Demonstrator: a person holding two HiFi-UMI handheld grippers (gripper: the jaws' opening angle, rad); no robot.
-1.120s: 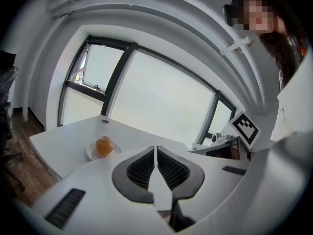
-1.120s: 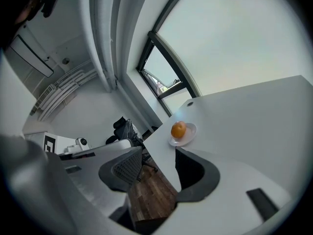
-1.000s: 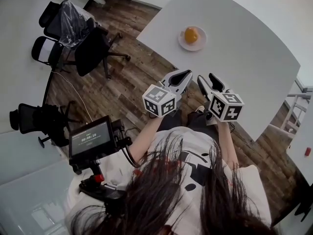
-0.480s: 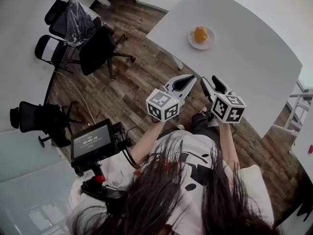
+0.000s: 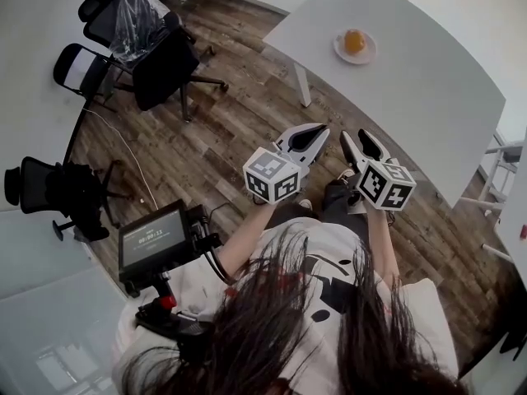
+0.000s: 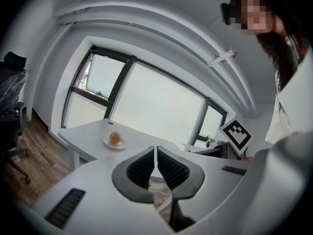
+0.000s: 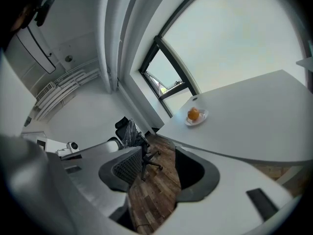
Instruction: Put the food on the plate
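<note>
Daylight is pouring through the big window (image 6: pixel 146 106), which is blowing out to flat white around twelve o'clock in the left gripper view and one o'clock in the right gripper view. In the head view the white table (image 5: pixel 428 64) is glaring softly at one o'clock, while the wood floor (image 5: pixel 239 130) is staying evenly lit. Fisheye distortion is bending every straight edge. Dark vignetting is ringing both gripper views, and their nearest surfaces at six o'clock are blurring.

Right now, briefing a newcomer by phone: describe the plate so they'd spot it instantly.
Find the large white table over the wood floor. Near its far corner sits a small white plate, the only thing bearing orange food.
</note>
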